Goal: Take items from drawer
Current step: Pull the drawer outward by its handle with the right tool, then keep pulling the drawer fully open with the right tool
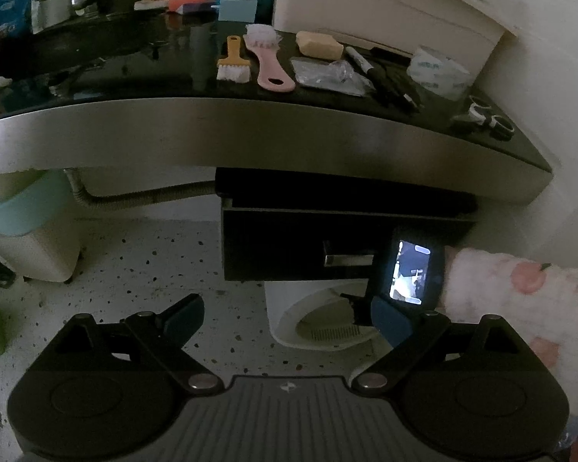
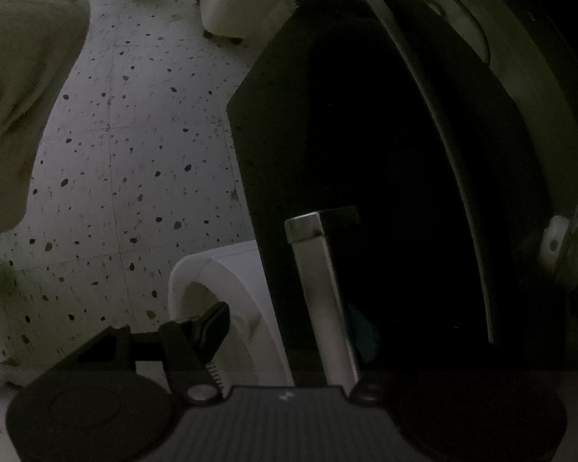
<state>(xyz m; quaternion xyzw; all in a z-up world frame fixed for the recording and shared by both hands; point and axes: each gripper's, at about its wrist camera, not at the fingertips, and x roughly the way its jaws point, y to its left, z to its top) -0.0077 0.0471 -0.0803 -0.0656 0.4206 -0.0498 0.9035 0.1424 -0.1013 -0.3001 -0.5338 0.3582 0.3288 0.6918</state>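
A black drawer [image 1: 289,246] hangs under the steel-edged counter [image 1: 250,134], slightly pulled out, with a metal handle [image 1: 348,258]. My left gripper [image 1: 289,319] is open and empty, held back from the drawer above the floor. My right gripper [image 1: 412,273] is turned sideways at the drawer front, and its phone screen shows. In the right wrist view its jaws [image 2: 289,331] are wide apart around the metal handle [image 2: 320,288]; the left finger [image 2: 212,327] stands clear of it and the right finger is lost in the dark. The drawer's inside is hidden.
On the counter lie a yellow brush [image 1: 233,59], a pink brush [image 1: 267,59], a sponge [image 1: 320,44], a plastic bag [image 1: 329,75], a marker [image 1: 360,59], black cables [image 1: 395,81], tape rolls [image 1: 437,69] and black rings [image 1: 485,117]. A white bin [image 1: 320,319] stands under the drawer on the speckled floor.
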